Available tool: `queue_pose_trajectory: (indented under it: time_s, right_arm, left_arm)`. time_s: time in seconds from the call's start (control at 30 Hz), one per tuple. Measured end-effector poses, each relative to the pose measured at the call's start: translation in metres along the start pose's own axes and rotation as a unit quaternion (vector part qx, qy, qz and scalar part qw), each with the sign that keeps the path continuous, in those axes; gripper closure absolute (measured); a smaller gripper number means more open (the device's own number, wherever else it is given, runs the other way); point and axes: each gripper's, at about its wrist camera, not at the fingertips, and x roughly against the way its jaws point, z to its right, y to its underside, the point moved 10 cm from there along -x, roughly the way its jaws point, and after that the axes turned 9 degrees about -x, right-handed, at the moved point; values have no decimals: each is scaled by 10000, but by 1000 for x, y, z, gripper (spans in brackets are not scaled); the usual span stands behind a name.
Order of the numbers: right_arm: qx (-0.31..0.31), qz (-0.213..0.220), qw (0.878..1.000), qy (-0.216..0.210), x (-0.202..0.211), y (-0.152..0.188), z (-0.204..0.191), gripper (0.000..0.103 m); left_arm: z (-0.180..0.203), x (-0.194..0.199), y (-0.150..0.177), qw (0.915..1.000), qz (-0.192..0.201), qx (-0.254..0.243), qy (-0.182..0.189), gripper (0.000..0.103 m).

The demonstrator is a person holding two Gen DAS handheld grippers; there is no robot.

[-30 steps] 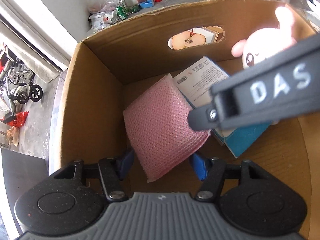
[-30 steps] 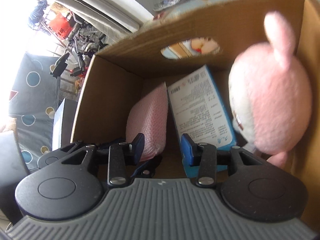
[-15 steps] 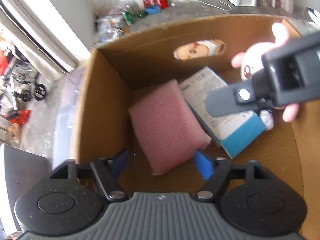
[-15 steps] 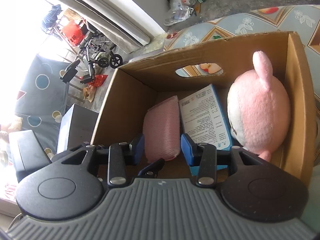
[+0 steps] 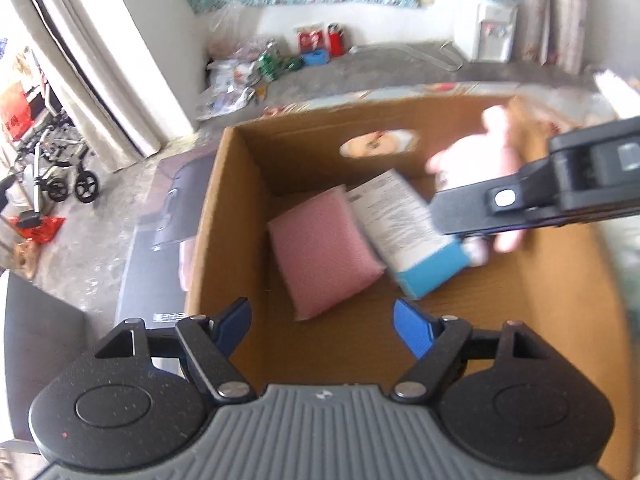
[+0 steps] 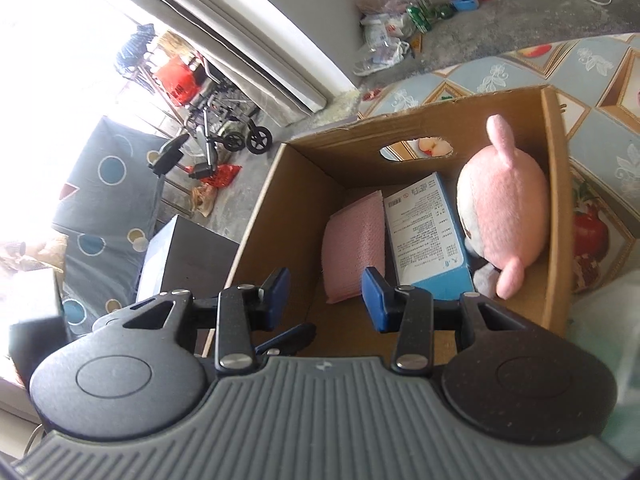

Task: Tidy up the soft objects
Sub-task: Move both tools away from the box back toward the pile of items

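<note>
An open cardboard box (image 5: pixel 212 216) (image 6: pixel 256 240) holds a pink mesh cushion (image 5: pixel 320 248) (image 6: pixel 354 246), a blue and white pack (image 5: pixel 404 224) (image 6: pixel 428 232) and a pink plush toy (image 6: pixel 504 208) (image 5: pixel 476 160) against its right wall. My left gripper (image 5: pixel 322 320) is open and empty above the box's near edge. My right gripper (image 6: pixel 326 292) is open and empty above the near left part of the box; its body crosses the left wrist view (image 5: pixel 560 184) in front of the plush.
The box stands on a patterned tablecloth (image 6: pixel 600 80). A dark case (image 6: pixel 188 252) stands left of the box. A wheelchair (image 6: pixel 224 128) and floor clutter (image 5: pixel 280 60) lie beyond. A water dispenser (image 5: pixel 492 28) is at the far wall.
Both grippers have pulled up and back out of the box, empty. The cushion, pack and plush stay inside the box.
</note>
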Motion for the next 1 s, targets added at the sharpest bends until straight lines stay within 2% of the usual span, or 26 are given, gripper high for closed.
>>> queue_pose_trajectory:
  time_s: [0.13,0.27,0.37,0.5,0.53,0.67,0.77,1.0]
  right_arm:
    - [171,163,9997,26,33,10,3,61]
    - [230,338,9991,84,74,18,17,53]
    - [303,568,9977,219,112,25,35,46]
    - [319,975,9937,444,166,34,70,31]
    - [306,1073,9924,510,178,37,81,31]
    - [186,1402,9857,915,226,45,131,30]
    - [155,1557,9789,1314,260,49,166,30]
    - [17,1745,9615,2122,329,42,240,30]
  left_arm:
    - [26,30,0,9988,366,5,317,23]
    - [64,61,-4,9949,701,-22,719,23]
    - [98,82,-10,9898,995,-130,1011,22]
    - [149,103,-13,9817,1364,-375,1272,20]
    - [162,106,-13,9799,1417,-443,1332,20]
    - [217,116,-15,9726,1549,-674,1598,20]
    - [261,124,-17,9640,1665,-819,1902,20]
    - [352,126,-24,9455,1852,-835,2544,20]
